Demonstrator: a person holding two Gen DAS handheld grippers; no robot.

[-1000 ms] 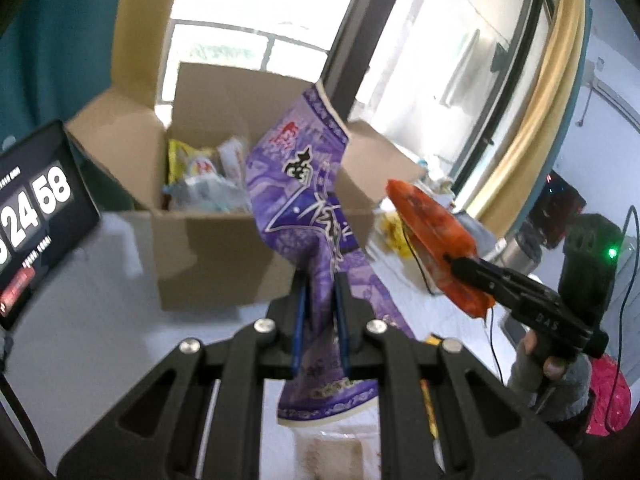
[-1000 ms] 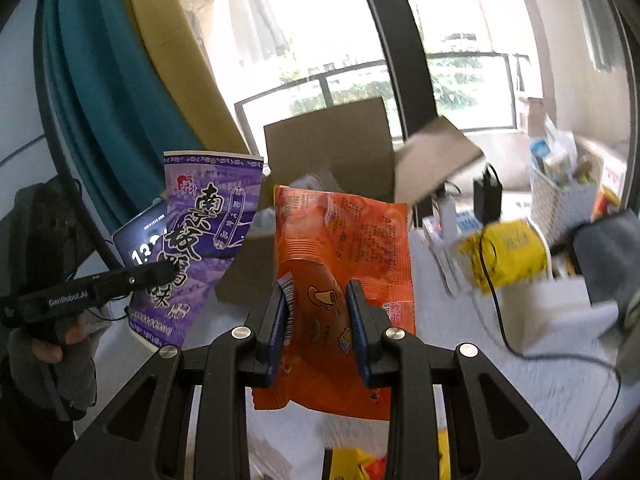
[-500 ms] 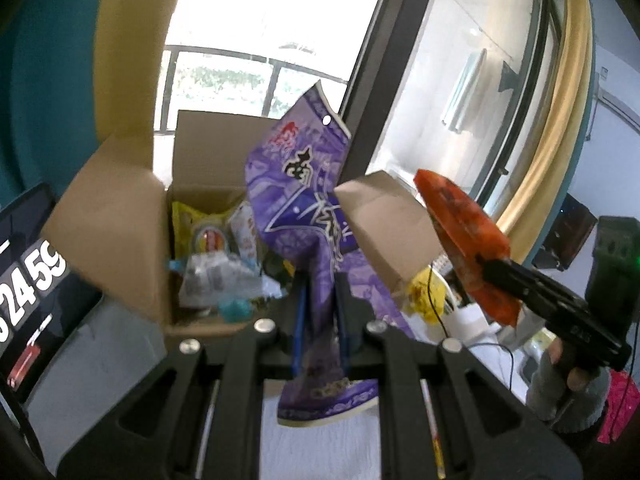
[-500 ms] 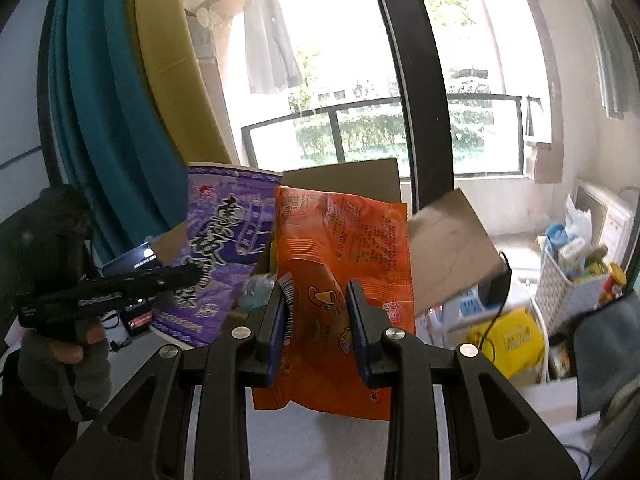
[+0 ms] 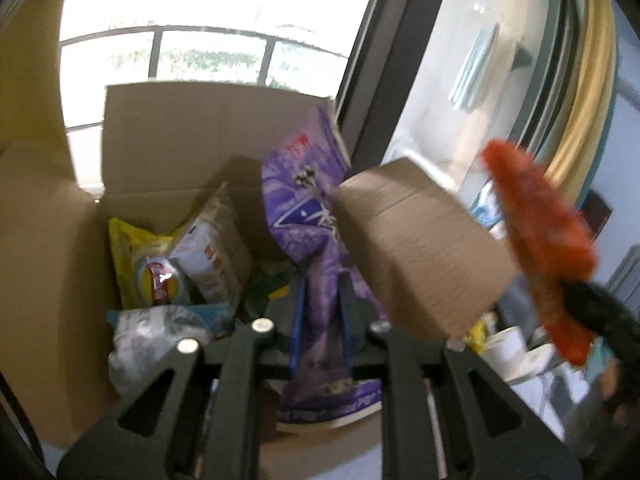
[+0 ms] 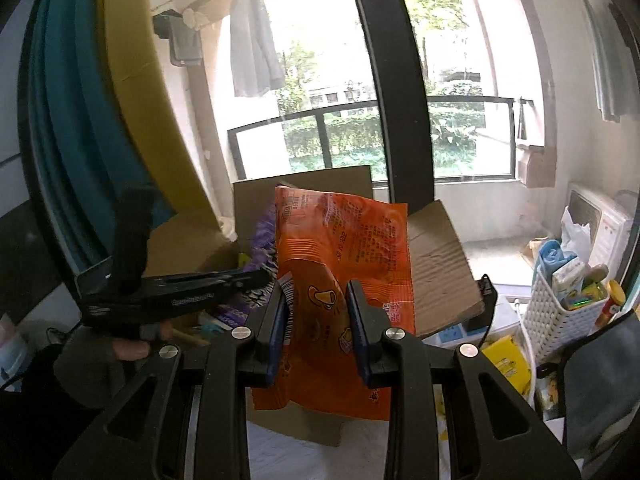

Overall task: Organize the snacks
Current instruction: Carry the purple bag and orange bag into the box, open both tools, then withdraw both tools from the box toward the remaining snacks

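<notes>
An open cardboard box fills the left wrist view. My left gripper reaches over its front edge with a purple snack bag standing upright between the pads; its jaws are opening and the bag still sits in the same place in them. My right gripper is shut on an orange snack bag, held up just before the box, to the right of the left one. In the left wrist view that orange bag shows blurred beyond the box's right flap.
Inside the box lie a yellow chip bag, a white packet and several other wrapped snacks. A white basket of items and a yellow packet stand on the right. Window frame and curtains rise behind.
My left gripper carried the purple bag forward from in front of the box to over its opening, and its pads have parted slightly. My right gripper rose a little with the orange bag.
</notes>
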